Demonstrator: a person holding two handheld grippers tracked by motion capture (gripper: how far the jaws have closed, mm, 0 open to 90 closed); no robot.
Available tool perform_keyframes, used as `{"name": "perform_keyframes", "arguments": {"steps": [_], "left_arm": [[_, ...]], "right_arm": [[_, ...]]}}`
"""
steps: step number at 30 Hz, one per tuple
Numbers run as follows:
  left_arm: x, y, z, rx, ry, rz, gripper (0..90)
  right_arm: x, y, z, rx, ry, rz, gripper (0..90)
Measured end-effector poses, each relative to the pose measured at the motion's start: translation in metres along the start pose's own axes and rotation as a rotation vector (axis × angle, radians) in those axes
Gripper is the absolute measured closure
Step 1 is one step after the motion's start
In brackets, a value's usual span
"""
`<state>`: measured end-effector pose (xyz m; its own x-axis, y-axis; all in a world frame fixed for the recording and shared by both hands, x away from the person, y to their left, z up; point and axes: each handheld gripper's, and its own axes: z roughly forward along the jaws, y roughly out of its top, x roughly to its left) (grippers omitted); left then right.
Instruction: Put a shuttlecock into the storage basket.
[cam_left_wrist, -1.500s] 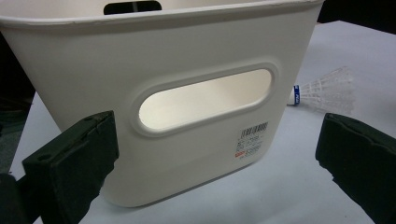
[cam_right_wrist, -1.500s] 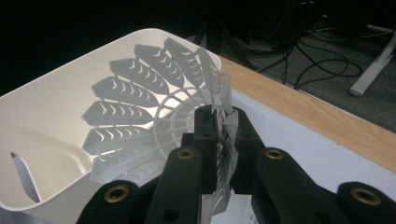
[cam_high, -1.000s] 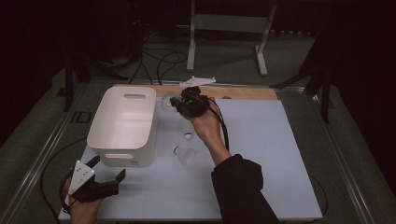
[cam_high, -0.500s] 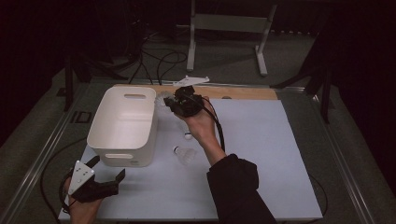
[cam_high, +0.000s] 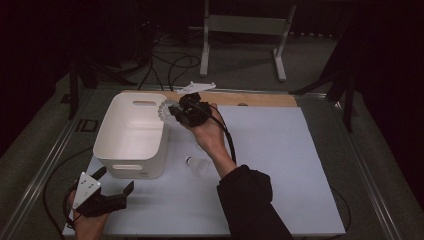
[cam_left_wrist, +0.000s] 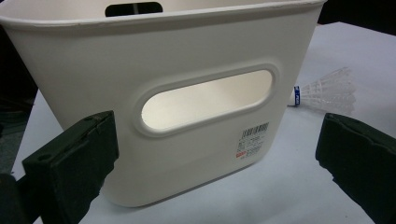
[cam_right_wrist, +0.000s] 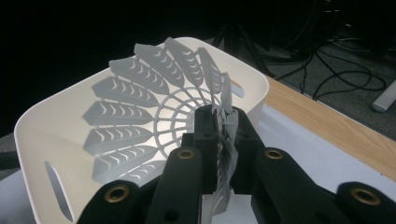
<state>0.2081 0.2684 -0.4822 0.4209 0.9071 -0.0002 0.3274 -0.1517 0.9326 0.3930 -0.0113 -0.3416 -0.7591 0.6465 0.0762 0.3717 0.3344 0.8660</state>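
I'm holding the right gripper (cam_high: 176, 114) at the white bin's (cam_high: 131, 150) right rim, its jaws clamping the skirt edge of a white shuttlecock (cam_right_wrist: 154, 121), which is fanning out toward 10 o'clock over the bin's opening. A second shuttlecock (cam_high: 198, 164) is lying on the tabletop (cam_high: 280, 165) at 6 o'clock from that gripper. My left gripper (cam_high: 107, 192) is sitting wide open, empty, facing the bin's near wall.

Bin (cam_high: 131, 134) on the mat's (cam_high: 280, 165) left part; one shuttlecock (cam_high: 198, 165) lying just right of it, another (cam_high: 166, 112) held above its right rim; left gripper (cam_high: 112, 189) before it.
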Motion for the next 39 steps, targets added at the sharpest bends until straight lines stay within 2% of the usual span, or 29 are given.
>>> {"name": "perform_keyframes", "arguments": {"steps": [22,25,26,28,29,30,31,33,34,35,37,39], "left_arm": [[-0.001,0.000,0.000,0.000,0.002,0.001,0.2],[-0.001,0.000,0.000,-0.002,0.004,0.002,0.2],[-0.001,0.000,0.000,-0.003,0.004,0.002,0.2],[-0.001,0.000,0.000,-0.002,0.005,0.002,0.2],[0.000,0.000,0.000,-0.005,0.005,0.001,0.2],[0.000,0.000,-0.001,-0.006,0.005,0.001,0.2],[-0.001,0.000,-0.001,-0.009,0.006,-0.002,0.2],[0.000,0.000,-0.001,-0.008,0.006,-0.004,0.2],[-0.001,0.000,-0.001,-0.010,0.006,-0.004,0.2],[-0.001,0.000,-0.001,-0.009,0.005,-0.003,0.2],[-0.001,0.000,-0.001,-0.010,0.005,-0.001,0.2],[-0.001,0.000,-0.001,-0.010,0.006,-0.001,0.2]], "right_arm": [[0.025,0.007,0.016,0.025,0.032,-0.044,84.2],[0.028,0.008,0.019,0.024,0.049,-0.044,83.4],[0.029,0.009,0.020,0.010,0.068,-0.047,73.3],[0.031,0.010,0.024,0.002,0.134,-0.044,34.4],[0.031,0.011,0.025,0.021,0.145,-0.027,31.1],[0.032,0.011,0.026,0.038,0.138,-0.039,31.7],[0.032,0.011,0.026,0.039,0.128,-0.053,31.2],[0.030,0.011,0.024,0.033,0.140,-0.037,28.3],[0.030,0.011,0.024,0.033,0.118,-0.030,18.2],[0.029,0.011,0.023,0.043,0.090,-0.029,18.3],[0.026,0.010,0.021,0.039,0.092,-0.033,18.4],[0.025,0.010,0.019,0.037,0.066,-0.039,13.9]]}}
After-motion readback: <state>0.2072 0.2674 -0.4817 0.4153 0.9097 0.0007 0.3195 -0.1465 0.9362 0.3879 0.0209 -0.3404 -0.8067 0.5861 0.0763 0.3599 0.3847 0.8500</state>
